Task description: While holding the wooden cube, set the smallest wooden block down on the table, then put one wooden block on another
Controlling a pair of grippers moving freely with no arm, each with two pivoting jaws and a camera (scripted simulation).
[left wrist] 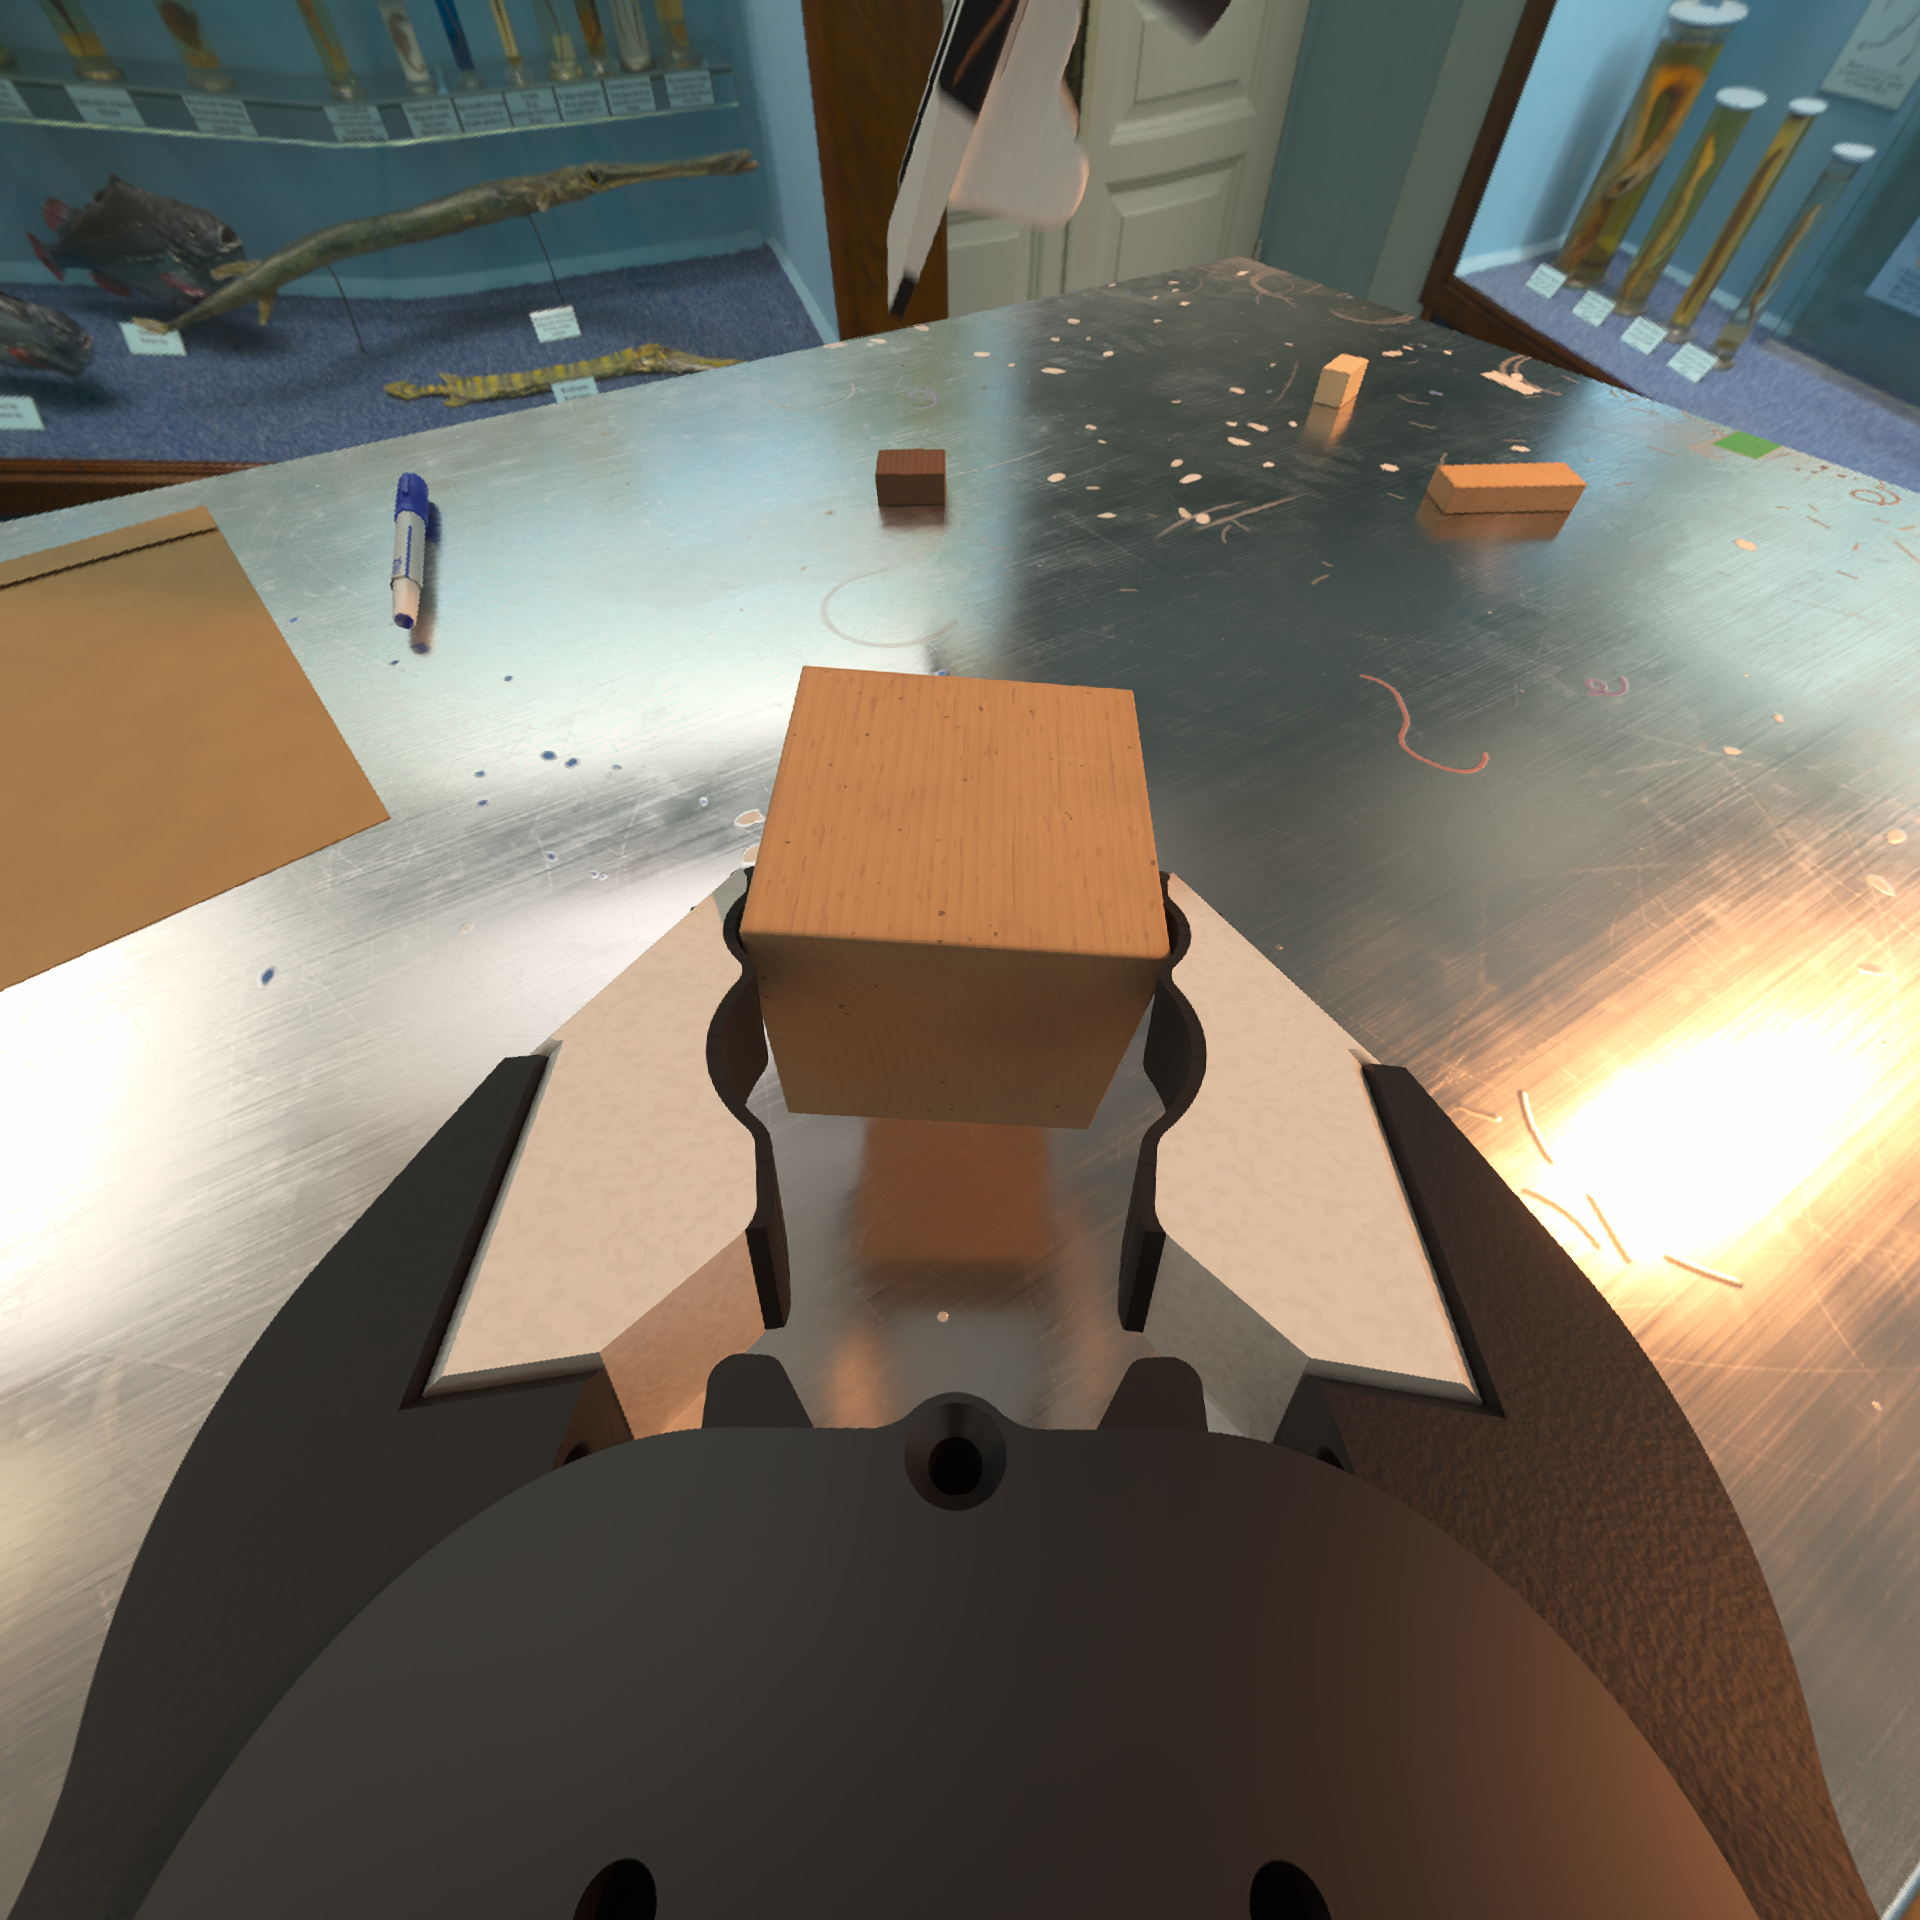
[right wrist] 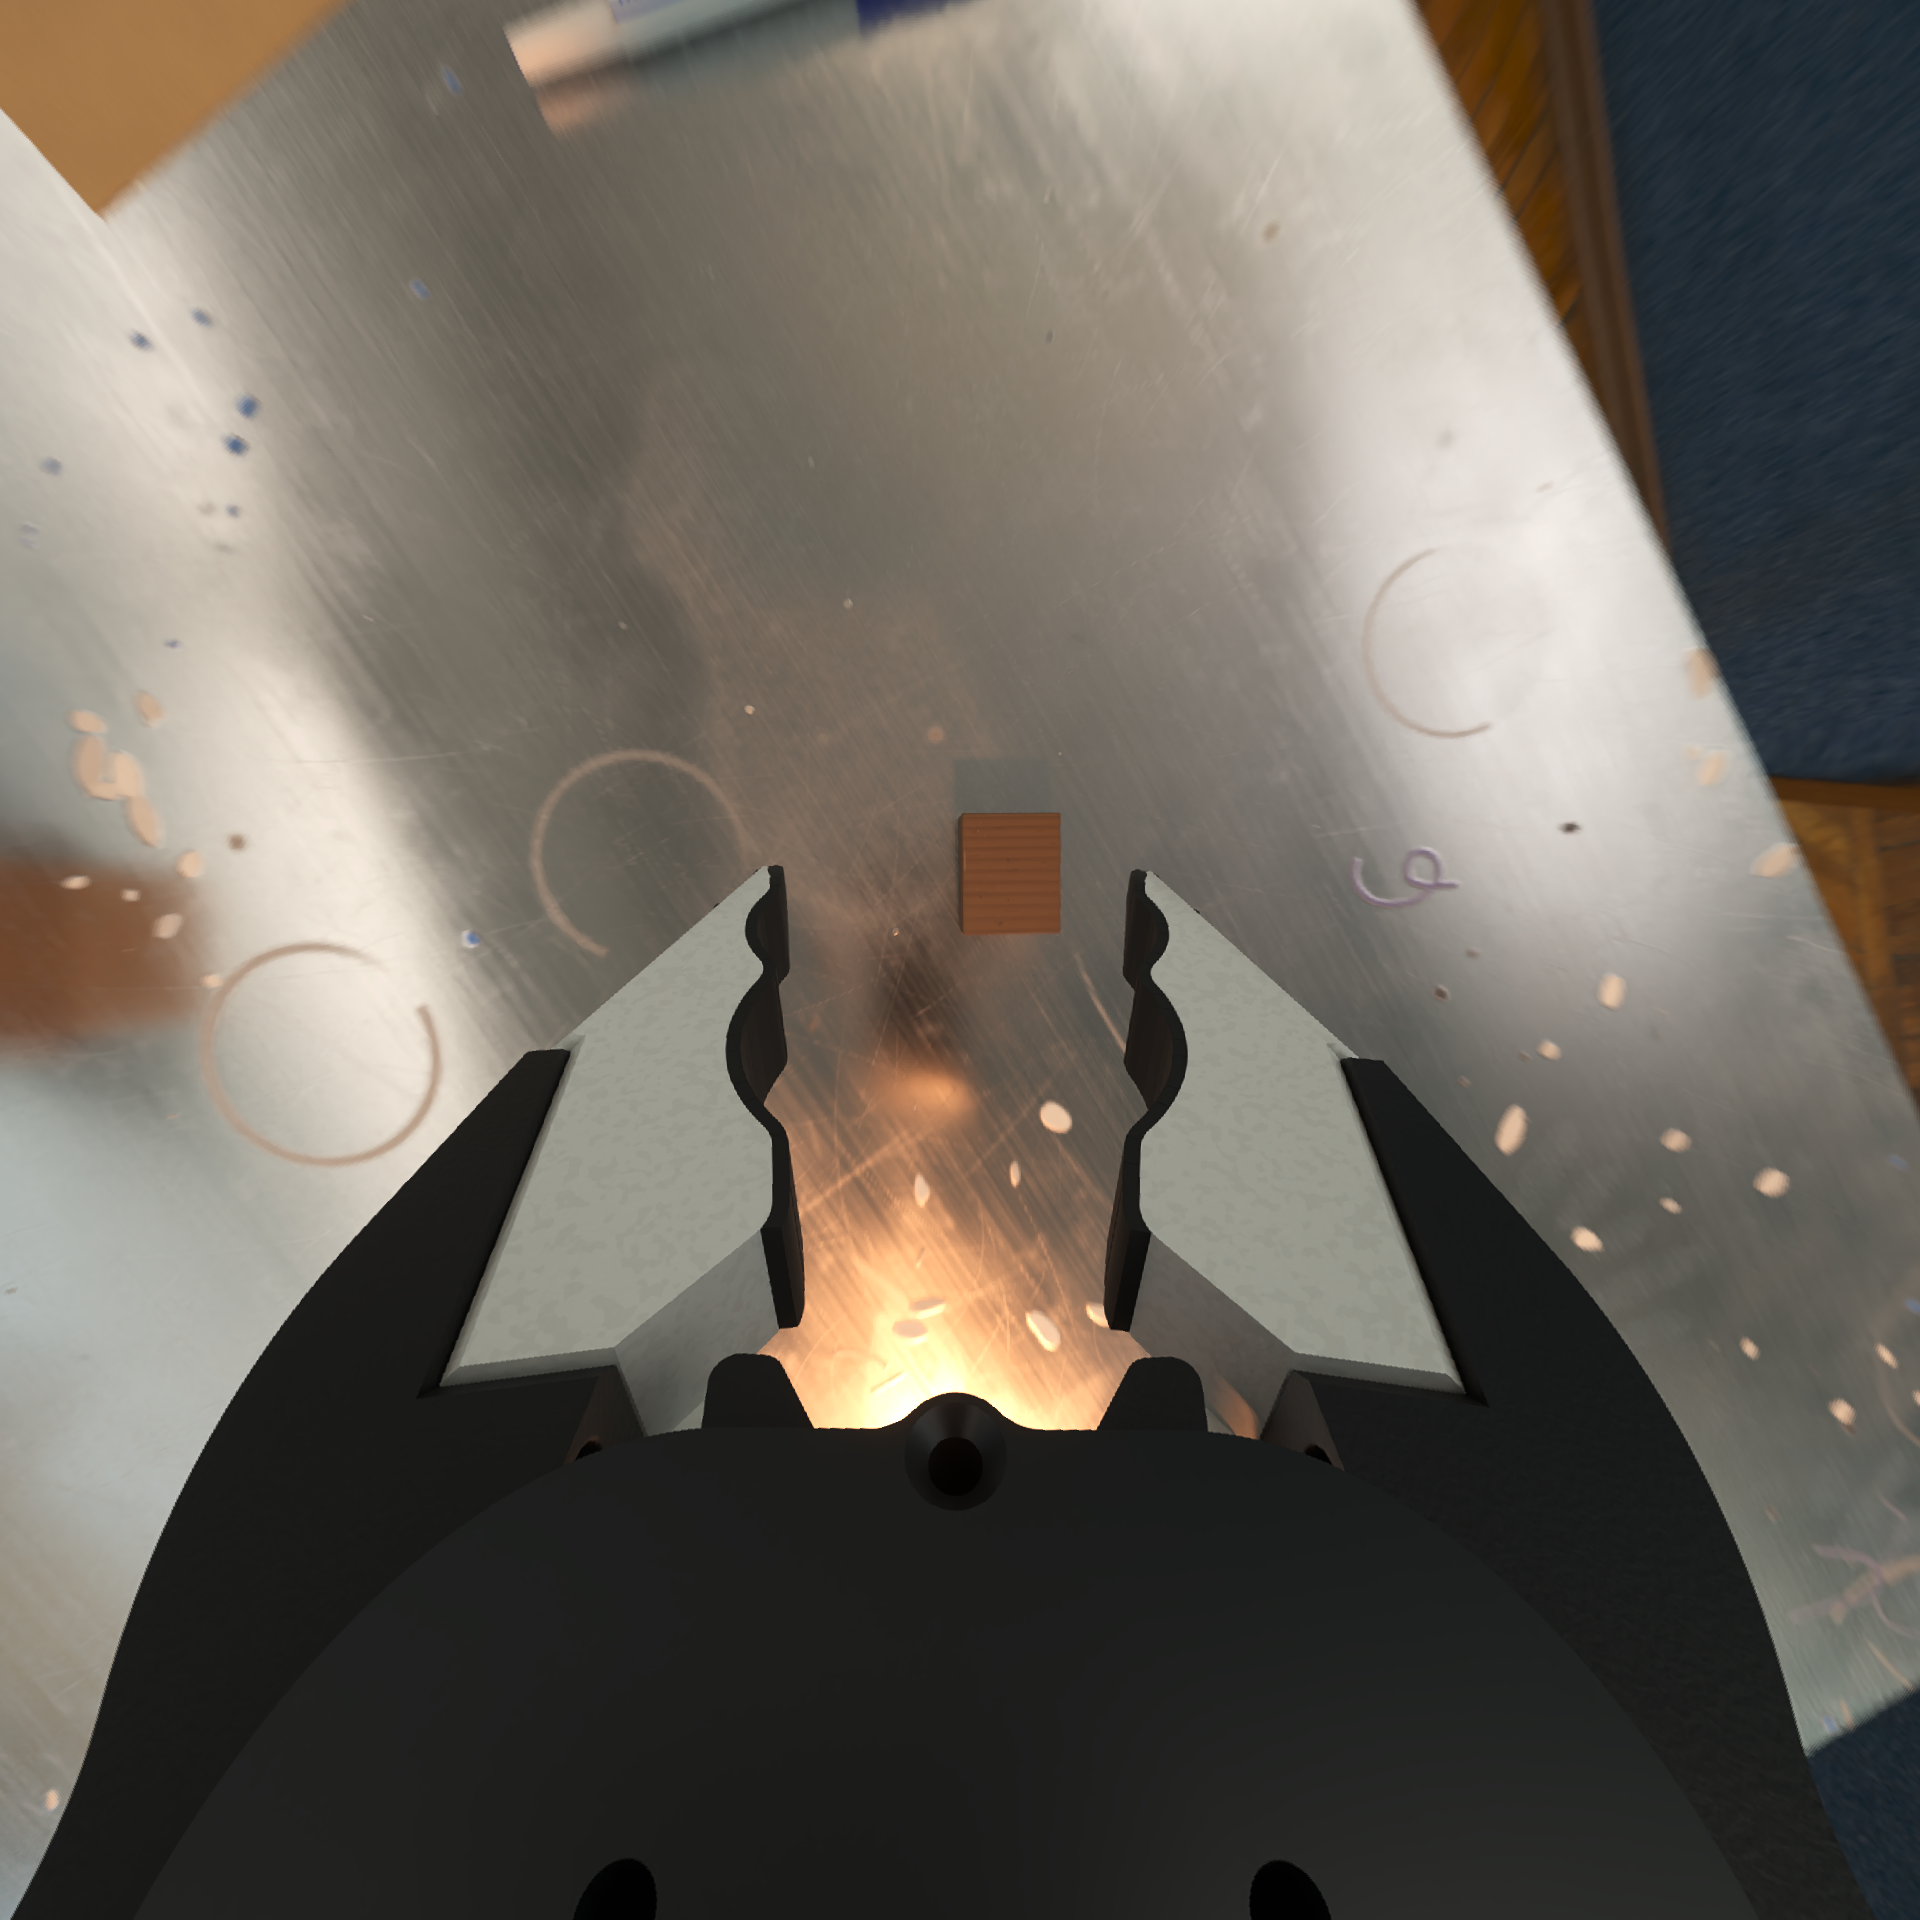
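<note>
Clamping the wooden cube point(left wrist: 956, 894) between both fingers, the left hand-held gripper point(left wrist: 956, 914) holds it clear above the metal table point(left wrist: 1351, 831). The right hand-held gripper point(right wrist: 956, 883) points down, jaws apart and empty, over the small dark wooden block point(right wrist: 1010, 873) lying on the table. Two lighter blocks point(left wrist: 1504, 488) point(left wrist: 1340, 380) rest well apart beyond.

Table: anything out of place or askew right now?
Nothing stands out. The cube sits square in the left gripper; the small dark block lies flat below the open right gripper.
</note>
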